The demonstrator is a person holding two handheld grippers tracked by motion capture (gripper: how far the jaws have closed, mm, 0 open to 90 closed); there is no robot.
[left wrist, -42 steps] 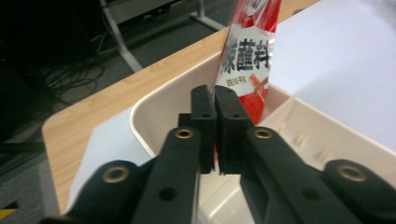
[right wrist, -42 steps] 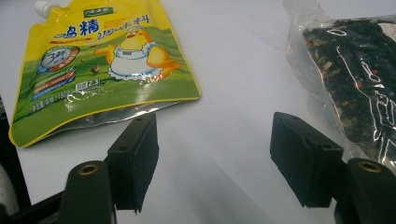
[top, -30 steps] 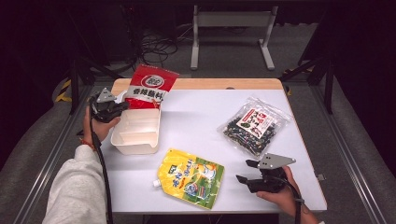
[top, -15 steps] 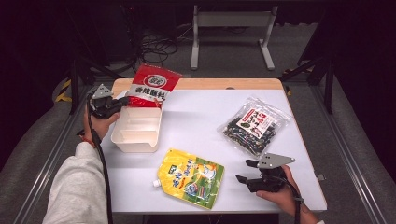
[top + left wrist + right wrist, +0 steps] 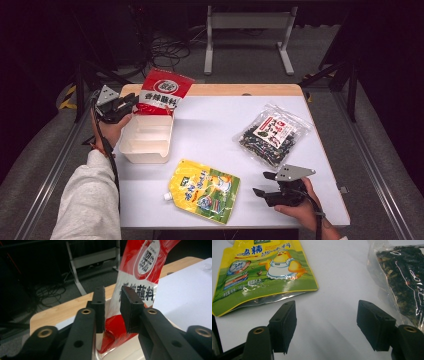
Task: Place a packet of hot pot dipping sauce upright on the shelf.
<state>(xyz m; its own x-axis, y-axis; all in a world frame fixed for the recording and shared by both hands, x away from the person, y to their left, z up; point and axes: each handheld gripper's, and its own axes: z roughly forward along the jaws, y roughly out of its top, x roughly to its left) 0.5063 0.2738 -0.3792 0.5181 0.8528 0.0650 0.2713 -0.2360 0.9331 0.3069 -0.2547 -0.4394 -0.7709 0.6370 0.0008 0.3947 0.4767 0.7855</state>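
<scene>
The person wears a light grey, almost white long sleeve [image 5: 90,200] on the left arm. Just behind the left gripper [image 5: 131,102] a dark band circles the wrist, and a black cable trails back from the gripper's body along the sleeve. Each gripper is black, with a grey three-cornered plate on top. The right gripper [image 5: 262,184] has a similar cable running back past the wrist. In the gripper views the jaws are matte black bars ending in thick rectangular pads [image 5: 130,312], with brass-coloured ringed holes set in the arms behind them and small plain holes beside these. The right gripper's pads [image 5: 283,326] look the same.
</scene>
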